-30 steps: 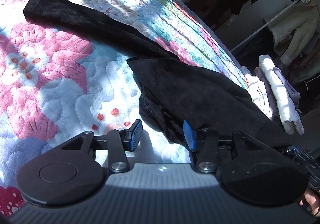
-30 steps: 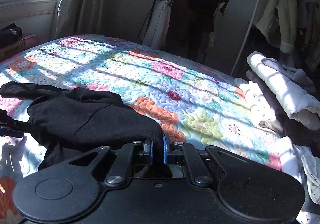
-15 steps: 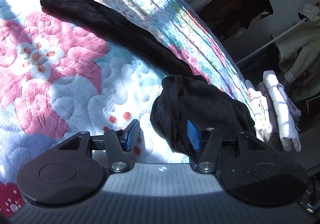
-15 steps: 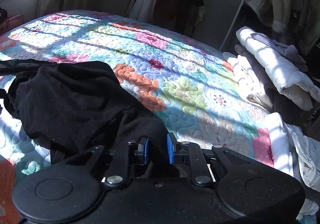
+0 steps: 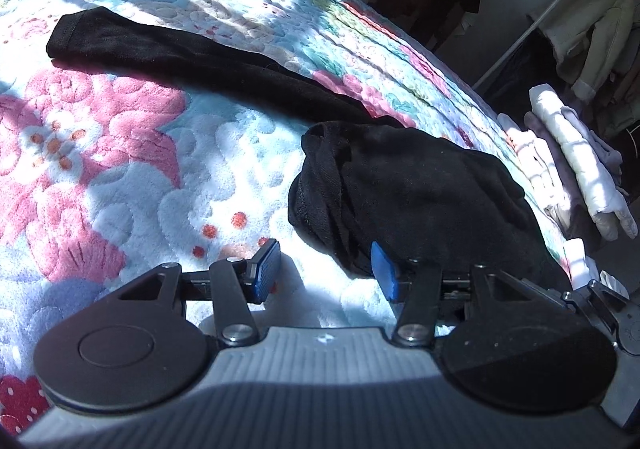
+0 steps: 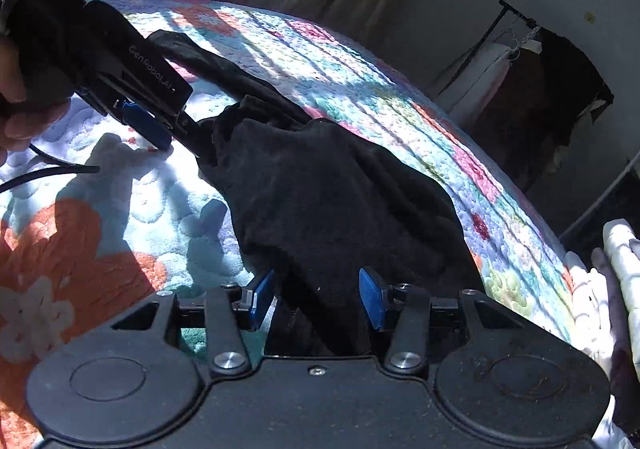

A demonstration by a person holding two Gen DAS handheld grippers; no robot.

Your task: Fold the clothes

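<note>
Both tools wide apart, left tool (image 5: 326,269), right tool (image 6: 316,299) straddling black garment (image 6: 320,189)

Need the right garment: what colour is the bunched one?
Black garment, plain, no pattern; the left wrist view shows it best.

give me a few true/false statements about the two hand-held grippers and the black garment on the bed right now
1. The right hand-held gripper is open, black garment lying between its fingers. True.
2. The left hand-held gripper is clamped shut on the garment. False: it is open, fabric beside its right finger.
3. One sleeve lies stretched out flat on the floral quilt. True.
4. The garment is neatly folded into a square. False: its body is bunched in a heap.
5. Pale folded clothes sit at the bed's far edge. True.
</note>
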